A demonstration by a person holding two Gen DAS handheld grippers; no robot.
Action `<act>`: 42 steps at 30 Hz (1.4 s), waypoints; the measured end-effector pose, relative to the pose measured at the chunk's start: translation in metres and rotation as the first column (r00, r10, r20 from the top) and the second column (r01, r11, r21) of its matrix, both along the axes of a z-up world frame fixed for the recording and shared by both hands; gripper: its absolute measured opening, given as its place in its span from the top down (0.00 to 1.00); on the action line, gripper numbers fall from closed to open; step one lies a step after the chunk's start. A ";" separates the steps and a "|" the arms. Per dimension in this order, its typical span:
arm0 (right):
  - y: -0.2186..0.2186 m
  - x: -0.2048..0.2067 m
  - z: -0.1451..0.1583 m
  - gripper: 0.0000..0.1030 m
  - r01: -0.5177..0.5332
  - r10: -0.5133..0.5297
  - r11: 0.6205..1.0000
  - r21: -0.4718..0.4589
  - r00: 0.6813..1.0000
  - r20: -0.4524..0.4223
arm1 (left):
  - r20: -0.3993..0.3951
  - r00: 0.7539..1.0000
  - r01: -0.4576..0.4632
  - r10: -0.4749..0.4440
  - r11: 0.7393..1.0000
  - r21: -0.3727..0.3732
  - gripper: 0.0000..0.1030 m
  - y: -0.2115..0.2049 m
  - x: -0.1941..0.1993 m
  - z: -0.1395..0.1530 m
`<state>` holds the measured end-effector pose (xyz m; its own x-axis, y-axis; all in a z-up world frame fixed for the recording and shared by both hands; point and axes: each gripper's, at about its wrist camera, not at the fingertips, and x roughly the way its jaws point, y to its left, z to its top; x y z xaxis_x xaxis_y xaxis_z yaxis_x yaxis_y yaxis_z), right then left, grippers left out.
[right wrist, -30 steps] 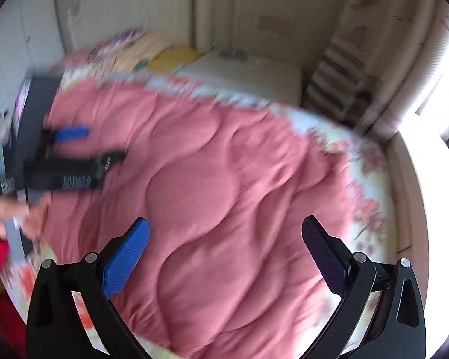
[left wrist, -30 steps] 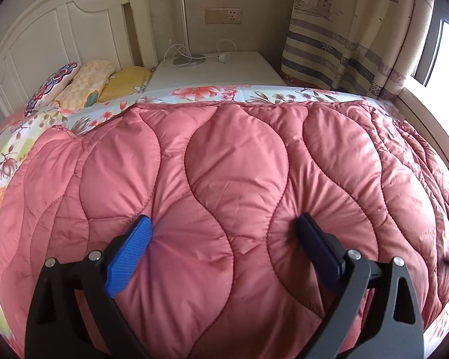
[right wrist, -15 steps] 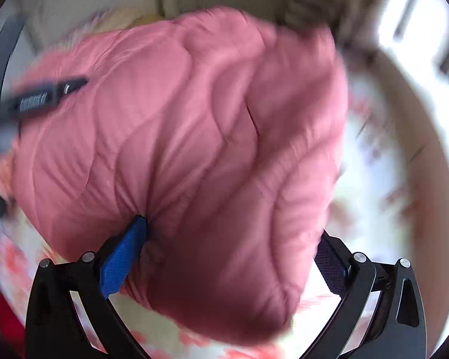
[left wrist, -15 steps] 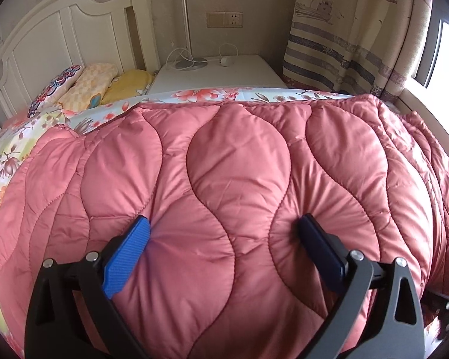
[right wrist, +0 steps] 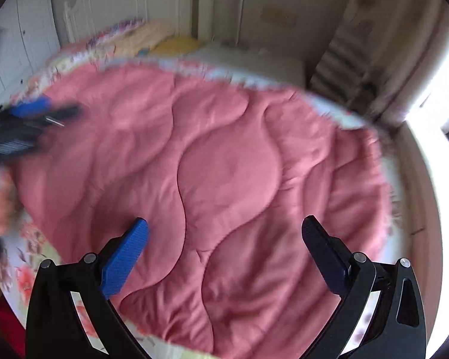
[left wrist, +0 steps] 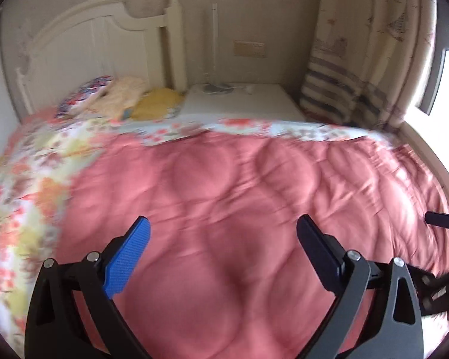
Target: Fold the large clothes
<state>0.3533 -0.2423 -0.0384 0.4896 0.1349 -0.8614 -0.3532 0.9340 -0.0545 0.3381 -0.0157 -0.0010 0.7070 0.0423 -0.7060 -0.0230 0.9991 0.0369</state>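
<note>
Fingers (left wrist: 128, 254) of left gripper (left wrist: 223, 239) spread wide, nothing between them; fingers (right wrist: 125, 257) of right gripper (right wrist: 224, 240) likewise released and empty. Half a second ago: both sets pressed into the pink quilt, the right pair carrying a raised bundle of it. Now: pink quilt (left wrist: 239, 209) dropped and lying spread on the bed (left wrist: 30, 179), both grippers backed off above it. Judged meaning: one fold laid down and let go; next grip not yet begun.

Position of quilt: across the flowered bedsheet, far edge just short of the sheet's border, near edge running under both grippers. Beyond it: pillows (left wrist: 119, 101) against the white headboard (left wrist: 83, 45), white nightstand (left wrist: 239, 101) beside them, striped curtain (left wrist: 344, 83) at the window side.

Limits of view: heavy motion blur in both views. Layer count of the quilt not readable. Near edge cut off by the gripper frames. Left gripper in the right wrist view smeared, state unreadable there. Right gripper only partly visible at the left view's right edge.
</note>
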 end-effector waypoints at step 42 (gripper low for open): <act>0.075 0.148 -0.003 0.05 -0.011 0.018 0.999 0.040 0.983 -0.184 | -0.244 0.953 -0.164 0.179 0.983 0.079 0.07 0.085 0.155 -0.056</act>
